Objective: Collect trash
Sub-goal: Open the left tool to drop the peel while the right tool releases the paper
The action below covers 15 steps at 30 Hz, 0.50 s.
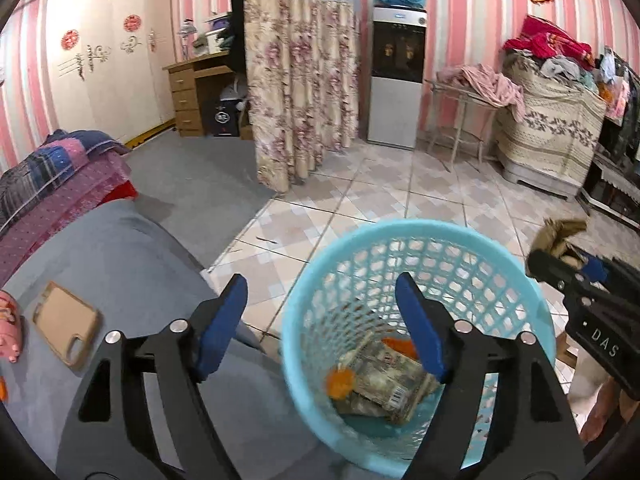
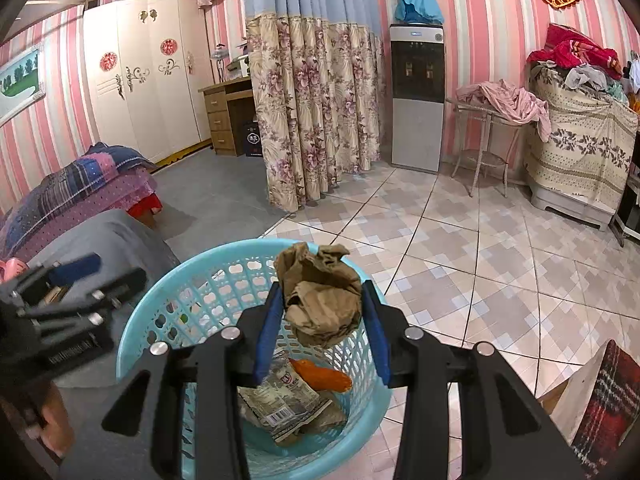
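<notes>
Paper wad (image 2: 321,295) pinched in the right claw (image 2: 320,320) above the bin (image 2: 136,332).
The wad is held over the bin's far rim, so release drops it inside. Wrappers (image 2: 280,404) and orange scraps (image 2: 322,376) are seen at the bottom. The left claw (image 1: 320,328) is spread empty at the bin's left, beside the bed (image 1: 120,248).

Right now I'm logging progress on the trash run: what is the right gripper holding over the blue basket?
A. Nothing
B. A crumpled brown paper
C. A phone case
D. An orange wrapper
B: the right gripper pinches crumpled brown paper over the blue basket.
</notes>
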Motion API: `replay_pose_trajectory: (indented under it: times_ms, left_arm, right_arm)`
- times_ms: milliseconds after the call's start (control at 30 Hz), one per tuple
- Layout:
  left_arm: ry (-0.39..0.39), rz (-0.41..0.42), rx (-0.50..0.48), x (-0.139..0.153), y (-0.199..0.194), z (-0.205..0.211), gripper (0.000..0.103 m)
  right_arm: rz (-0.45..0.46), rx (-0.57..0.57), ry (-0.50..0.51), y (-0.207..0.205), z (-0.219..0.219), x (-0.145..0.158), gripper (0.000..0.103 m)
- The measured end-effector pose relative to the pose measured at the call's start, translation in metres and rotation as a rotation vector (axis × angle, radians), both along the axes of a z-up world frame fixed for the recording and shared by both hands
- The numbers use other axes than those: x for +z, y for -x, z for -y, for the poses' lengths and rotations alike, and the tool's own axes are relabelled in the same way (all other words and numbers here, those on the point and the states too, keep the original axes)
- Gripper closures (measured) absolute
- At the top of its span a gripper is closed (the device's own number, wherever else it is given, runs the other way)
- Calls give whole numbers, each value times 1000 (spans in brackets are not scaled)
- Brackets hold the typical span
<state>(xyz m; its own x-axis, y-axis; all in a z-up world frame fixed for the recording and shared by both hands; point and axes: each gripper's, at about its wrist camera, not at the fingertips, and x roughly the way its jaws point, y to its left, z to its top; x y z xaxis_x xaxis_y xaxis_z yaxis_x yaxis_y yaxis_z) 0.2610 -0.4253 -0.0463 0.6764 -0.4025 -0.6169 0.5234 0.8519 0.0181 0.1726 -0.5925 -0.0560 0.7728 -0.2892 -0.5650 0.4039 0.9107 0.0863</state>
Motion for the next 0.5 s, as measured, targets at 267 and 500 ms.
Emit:
replay_pose_trajectory:
  times_ms: [267,500]
  left_arm:
    - [-6,62,108,16,1,-49,11]
    - [-13,70,164,18,6,-84,10]
  right_arm:
    - [12,6,-4,-5,-5,-3,63]
    - [-1,51,20,-20,-25,-5,63]
